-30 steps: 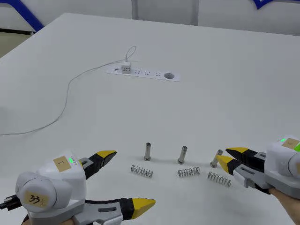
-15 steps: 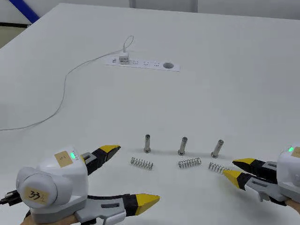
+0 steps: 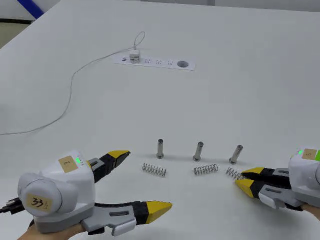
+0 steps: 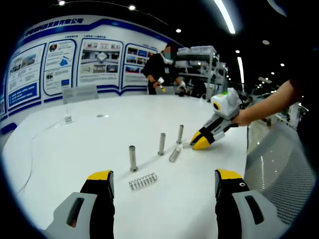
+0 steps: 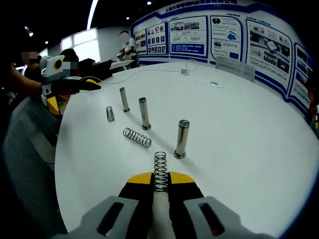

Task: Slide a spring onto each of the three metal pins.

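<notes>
Right-hand spring is lying flat on the table, and it's pointing straight down the line of my right gripper: near end tucked between the two yellow tips, far end running away from me. That's the relation I'm working with. Its long axis is matching the gripper's own axis, not crossing it.

The jaws are sitting close together on either side of that near end, but I can't tell whether they're actually pinching the coils. Now the right-hand pin is standing upright just beside the spring's far end, off to its right in the right gripper view. So the spring is lying level while the pin is pointing up. As I judge it, I'm going to have to tip the spring on end and bring its open end over the pin top.

On the other side, my left gripper is hovering with its jaws wide apart, holding nothing. It's nearest the left-hand spring, which is lying crosswise just ahead of it, in front of the left-hand pin. The middle spring and middle pin are sitting between the two grippers. No pin is wearing a spring yet.
</notes>
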Available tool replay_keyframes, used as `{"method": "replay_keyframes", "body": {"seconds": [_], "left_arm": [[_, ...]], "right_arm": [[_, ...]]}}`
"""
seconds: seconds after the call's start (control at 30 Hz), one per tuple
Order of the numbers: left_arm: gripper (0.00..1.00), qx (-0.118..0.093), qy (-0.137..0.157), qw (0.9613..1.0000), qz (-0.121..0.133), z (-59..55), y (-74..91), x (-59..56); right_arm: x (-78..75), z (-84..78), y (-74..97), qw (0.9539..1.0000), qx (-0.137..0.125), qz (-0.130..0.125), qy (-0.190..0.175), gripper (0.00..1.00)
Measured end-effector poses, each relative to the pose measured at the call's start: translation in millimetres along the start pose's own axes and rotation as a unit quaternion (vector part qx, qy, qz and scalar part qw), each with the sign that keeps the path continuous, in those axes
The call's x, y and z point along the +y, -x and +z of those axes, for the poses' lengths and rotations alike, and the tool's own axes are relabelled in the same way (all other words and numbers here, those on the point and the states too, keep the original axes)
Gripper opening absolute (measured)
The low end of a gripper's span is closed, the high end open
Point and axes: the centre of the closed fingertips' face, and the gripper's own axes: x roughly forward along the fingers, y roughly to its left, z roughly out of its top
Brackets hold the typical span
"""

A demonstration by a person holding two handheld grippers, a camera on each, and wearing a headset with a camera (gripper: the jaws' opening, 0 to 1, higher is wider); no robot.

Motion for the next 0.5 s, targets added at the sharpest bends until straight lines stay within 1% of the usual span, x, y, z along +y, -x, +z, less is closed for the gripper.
{"method": "replay_keyframes", "body": {"seconds": [0.13,0.27,0.37,0.5], "left_arm": [[0.85,0.000,-0.001,1.0000,-0.002,0.1,-1.0,-0.7],[0.85,-0.001,-0.003,1.0000,-0.003,0.8,-0.9,-1.6],[0.84,-0.001,-0.005,1.0000,-0.004,1.3,-0.4,-1.9],[0.84,0.001,-0.007,1.0000,-0.002,0.8,0.1,-1.9]], "right_arm": [[0.5,-0.8,0.5,1.0000,0.002,0.001,0.002,0.12],[1.5,-2.0,1.9,1.0000,0.004,-0.004,0.008,0.11],[-0.1,-3.2,3.8,0.9998,0.008,-0.013,0.013,0.11],[-1.4,-1.2,7.9,0.9997,0.004,-0.019,0.014,0.11]]}}
